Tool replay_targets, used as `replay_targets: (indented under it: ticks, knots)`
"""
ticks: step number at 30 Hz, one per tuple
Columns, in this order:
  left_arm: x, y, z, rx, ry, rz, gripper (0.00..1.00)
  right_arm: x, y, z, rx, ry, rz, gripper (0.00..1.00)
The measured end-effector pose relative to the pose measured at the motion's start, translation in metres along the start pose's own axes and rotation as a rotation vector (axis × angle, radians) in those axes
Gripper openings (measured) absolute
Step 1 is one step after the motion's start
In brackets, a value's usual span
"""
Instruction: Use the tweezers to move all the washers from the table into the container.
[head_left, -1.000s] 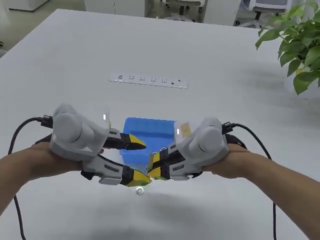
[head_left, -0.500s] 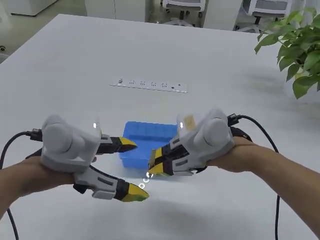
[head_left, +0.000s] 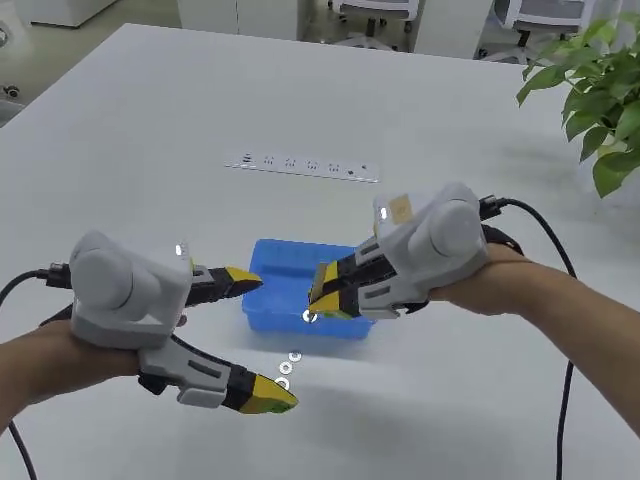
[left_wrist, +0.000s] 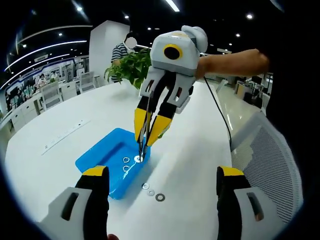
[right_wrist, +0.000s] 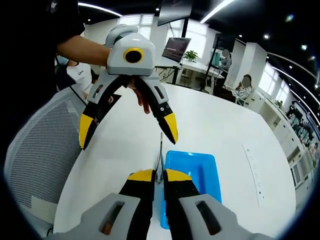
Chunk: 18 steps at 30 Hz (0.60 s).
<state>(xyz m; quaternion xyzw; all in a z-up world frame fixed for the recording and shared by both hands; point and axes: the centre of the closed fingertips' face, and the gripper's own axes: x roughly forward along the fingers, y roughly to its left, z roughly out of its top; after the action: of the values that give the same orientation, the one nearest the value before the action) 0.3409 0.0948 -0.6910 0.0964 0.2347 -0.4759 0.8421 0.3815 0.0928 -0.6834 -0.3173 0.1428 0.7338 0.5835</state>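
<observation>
The white table carries a shallow, open blue container of glossy plastic, rectangular with rounded corners, sitting in front of the person between the two tools. The left gripper hovers just above the tabletop on the container's left with its yellow-tipped jaws spread wide, and there is nothing between them. The right gripper hangs over the container from the other side, its jaws pinched together on a slim pair of metal tweezers that reaches out past the jaw tips. At the tweezers' point sits one small silver washer, a flat ring, held at the container's near edge; from here I can't say whether it touches the rim. Two more washers lie on the blue floor inside the container, close together. Three others lie on the table just outside that near edge, in a short row, close to one another and between the left gripper's open jaws.
</observation>
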Motion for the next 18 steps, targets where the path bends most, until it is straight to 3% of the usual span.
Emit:
replay_targets:
  ticks: [9, 18]
  knots:
    - [-0.003, 0.002, 0.000, -0.025, -0.010, 0.015, 0.99, -0.007, -0.020, -0.005, 0.006, 0.002, -0.041, 0.07]
    - [-0.004, 0.005, 0.001, -0.024, -0.018, 0.022, 0.99, -0.003, -0.031, -0.023, 0.018, 0.023, -0.053, 0.07]
